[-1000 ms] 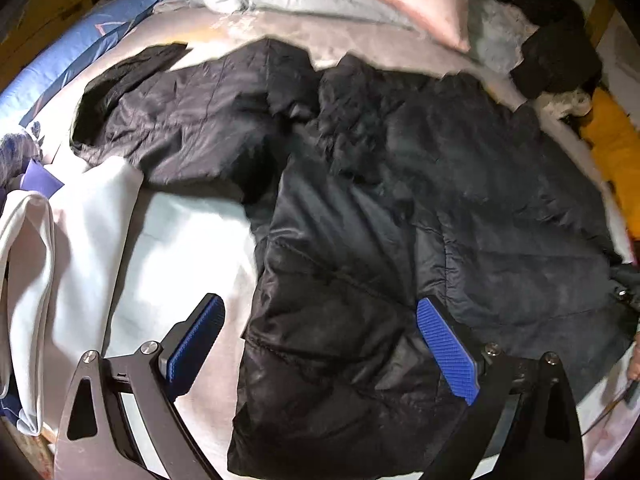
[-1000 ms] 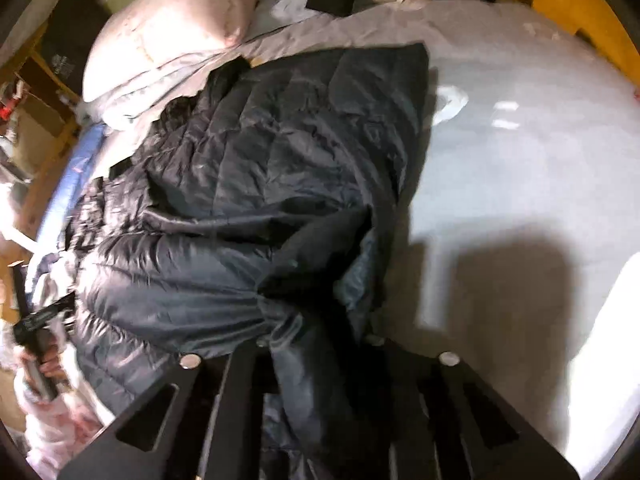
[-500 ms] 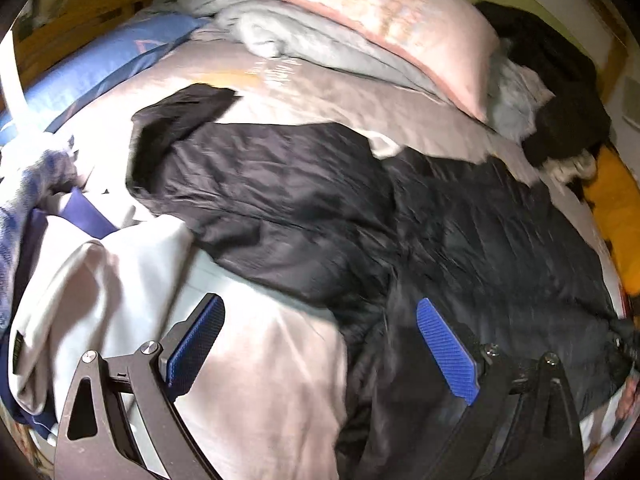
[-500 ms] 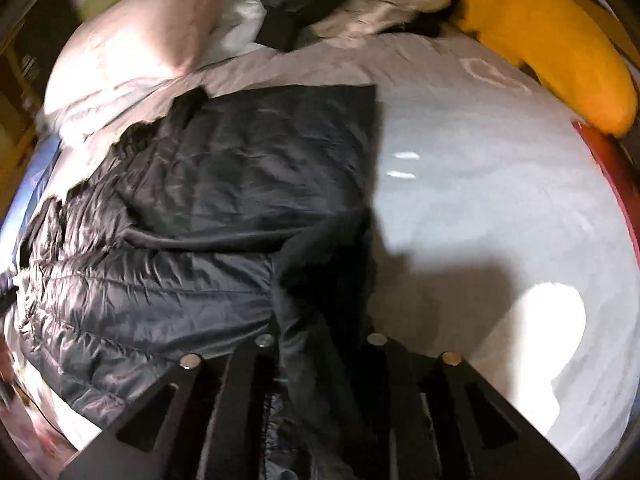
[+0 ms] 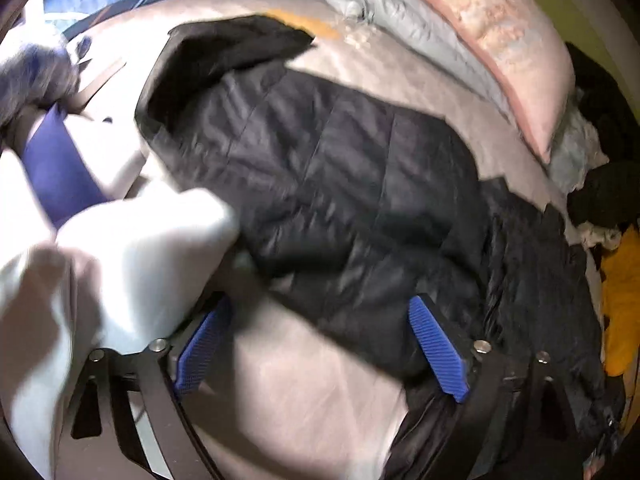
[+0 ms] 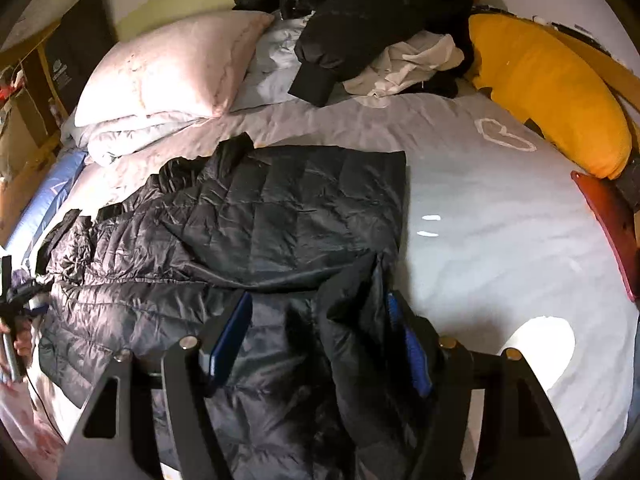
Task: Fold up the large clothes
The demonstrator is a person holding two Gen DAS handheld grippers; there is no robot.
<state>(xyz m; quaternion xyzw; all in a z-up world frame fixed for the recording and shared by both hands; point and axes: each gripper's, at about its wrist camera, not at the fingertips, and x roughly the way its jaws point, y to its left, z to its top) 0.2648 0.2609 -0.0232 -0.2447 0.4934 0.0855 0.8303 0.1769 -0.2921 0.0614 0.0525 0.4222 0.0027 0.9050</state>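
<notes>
A black quilted puffer jacket (image 6: 260, 216) lies spread on the pale bed sheet (image 6: 500, 220). One panel is folded over its middle. My right gripper (image 6: 320, 340) hovers over the jacket's near edge. Its jaws are opening, and a raised fold of the jacket stands between them, leaning against the right pad without being pinched. In the left wrist view the jacket (image 5: 360, 184) runs diagonally, with its sleeve end at the upper left. My left gripper (image 5: 320, 350) stands wide above the sleeve's lower edge and the sheet, its jaws closing, with nothing pressed between the pads.
White garments (image 5: 132, 248) and a purple cloth (image 5: 60, 168) crowd the left gripper's left side. A pink pillow (image 6: 168, 68), a heap of dark clothes (image 6: 372, 12) and a yellow cushion (image 6: 552, 92) line the far side. A hand (image 6: 20, 336) shows at the left edge.
The right gripper has risen and its jaws have parted, letting go of the jacket fold. The left gripper has swung left toward the sleeve, and the white garments now fill its left side.
</notes>
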